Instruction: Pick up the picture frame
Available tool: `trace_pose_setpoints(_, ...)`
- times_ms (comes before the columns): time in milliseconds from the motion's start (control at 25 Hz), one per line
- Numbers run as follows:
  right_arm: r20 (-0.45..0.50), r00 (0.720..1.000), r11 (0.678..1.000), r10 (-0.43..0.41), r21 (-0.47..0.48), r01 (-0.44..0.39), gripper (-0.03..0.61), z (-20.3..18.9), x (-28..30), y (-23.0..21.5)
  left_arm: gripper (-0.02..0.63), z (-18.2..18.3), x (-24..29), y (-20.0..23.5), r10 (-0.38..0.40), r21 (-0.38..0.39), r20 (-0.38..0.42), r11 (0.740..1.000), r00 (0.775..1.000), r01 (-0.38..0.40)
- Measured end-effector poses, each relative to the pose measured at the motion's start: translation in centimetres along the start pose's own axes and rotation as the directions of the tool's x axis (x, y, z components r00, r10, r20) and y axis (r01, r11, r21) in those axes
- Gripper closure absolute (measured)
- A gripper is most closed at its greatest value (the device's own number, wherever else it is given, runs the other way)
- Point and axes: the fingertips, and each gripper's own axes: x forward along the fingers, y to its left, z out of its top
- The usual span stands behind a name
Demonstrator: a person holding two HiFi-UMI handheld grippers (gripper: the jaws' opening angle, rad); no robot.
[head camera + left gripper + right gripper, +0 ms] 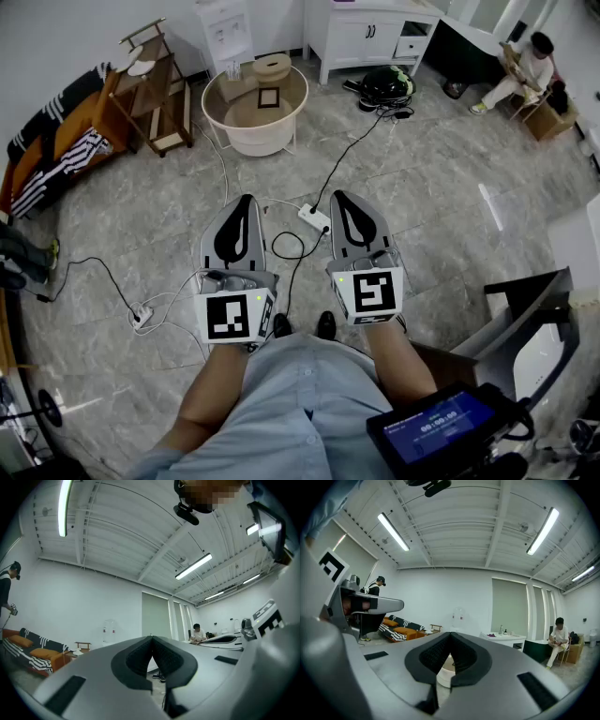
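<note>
Room: pale grey stone floor, white walls and strip lights overhead. A striped sofa is at the far left, a white cabinet at the far wall, and a seated person at the far right.
Tabletop: round and wood-coloured, on a white tub-like base. It stands far ahead, slightly left of the person holding the tools.
Left gripper: held low and near the holder's body. Its fingers are pressed together with nothing between them.
Right gripper: just beside the left one, its fingers likewise closed on nothing.
Picture frame: small and dark-edged, lying on the tabletop near a round wooden box, well apart from both grippers.
Power strip: on the floor between the grippers and the tabletop, with cables trailing from it.
Progress: nothing done, by my reading. The approach, the opening of one pair of fingers, the grasp and the lift are all left to do.
</note>
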Motion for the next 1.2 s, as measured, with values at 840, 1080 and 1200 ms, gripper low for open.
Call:
trace_pose_setpoints(840,0.017,0.999,0.999,-0.032,0.011,0.031,0.565,0.4,4.4,5.3,0.603,-2.3,-1.3,9.4,0.028,-0.012,-0.011,1.0,1.0,-0.028)
trace_pose_setpoints(1080,-0.002,1.0,0.999,-0.03,0.034,0.03,0.565,-0.8,7.2,4.1,0.603,-4.1,1.5,10.8,0.041,-0.012,-0.049,0.999,0.998,-0.042)
trace_pose_setpoints(1200,-0.018,1.0,0.998,-0.024,0.057,0.025,0.565,-2.4,9.4,3.2,0.603,-5.5,3.6,11.5,0.05,-0.001,-0.076,0.999,0.996,-0.05)
